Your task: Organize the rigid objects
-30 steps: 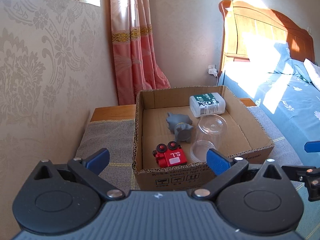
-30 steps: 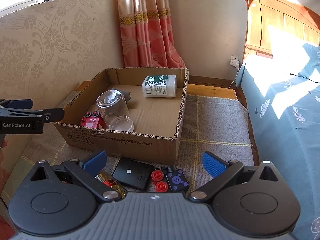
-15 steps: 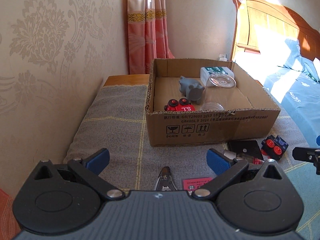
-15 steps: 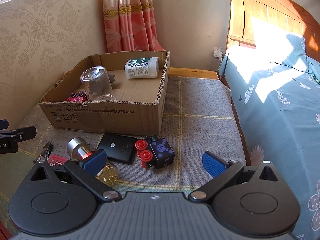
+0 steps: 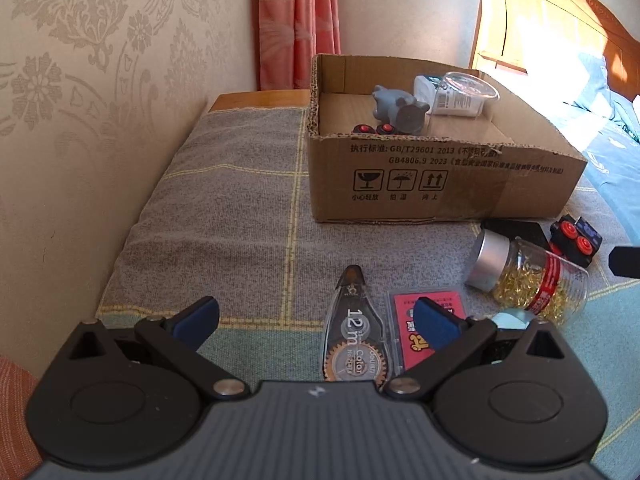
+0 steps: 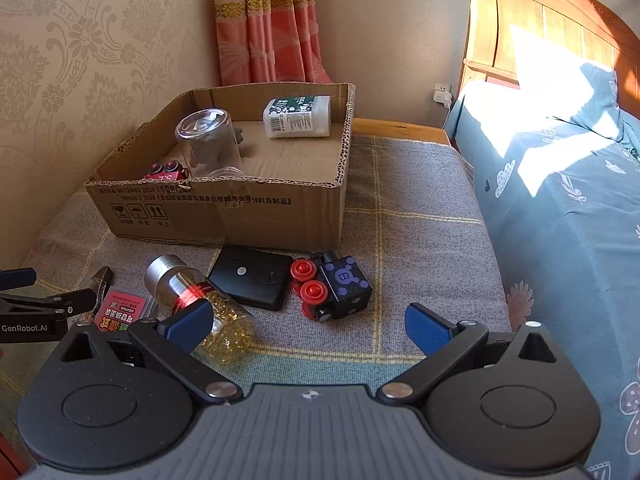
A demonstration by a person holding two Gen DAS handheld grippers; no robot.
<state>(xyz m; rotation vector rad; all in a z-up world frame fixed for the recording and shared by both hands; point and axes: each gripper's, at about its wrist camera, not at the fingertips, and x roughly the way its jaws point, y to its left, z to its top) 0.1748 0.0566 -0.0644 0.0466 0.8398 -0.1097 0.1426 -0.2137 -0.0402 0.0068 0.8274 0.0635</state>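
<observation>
A cardboard box [image 5: 440, 176] [image 6: 224, 212] stands on the grey blanket and holds a grey toy animal [image 5: 398, 110], a clear cup [image 6: 208, 144], a white bottle [image 6: 298, 116] and a red toy car [image 6: 166, 172]. In front of it lie a correction tape [image 5: 354, 336], a red card case [image 5: 424, 320], a jar of gold pins [image 5: 528, 276] [image 6: 200, 300], a black flat device [image 6: 252, 276] and a dark toy car with red wheels [image 6: 332, 284]. My left gripper [image 5: 316, 318] is open just above the tape. Open and empty, my right gripper [image 6: 308, 326] hovers in front of the dark toy car.
A patterned wall runs along the left, with a pink curtain [image 6: 264, 28] behind the box. A bed with blue bedding [image 6: 560, 184] and a wooden headboard [image 5: 560, 36] borders the blanket on the right. Bare blanket [image 5: 232, 200] lies left of the box.
Both grippers have pulled back from the box and lowered toward the loose items in front of it. The tape, card case and pin jar came into the left view.
</observation>
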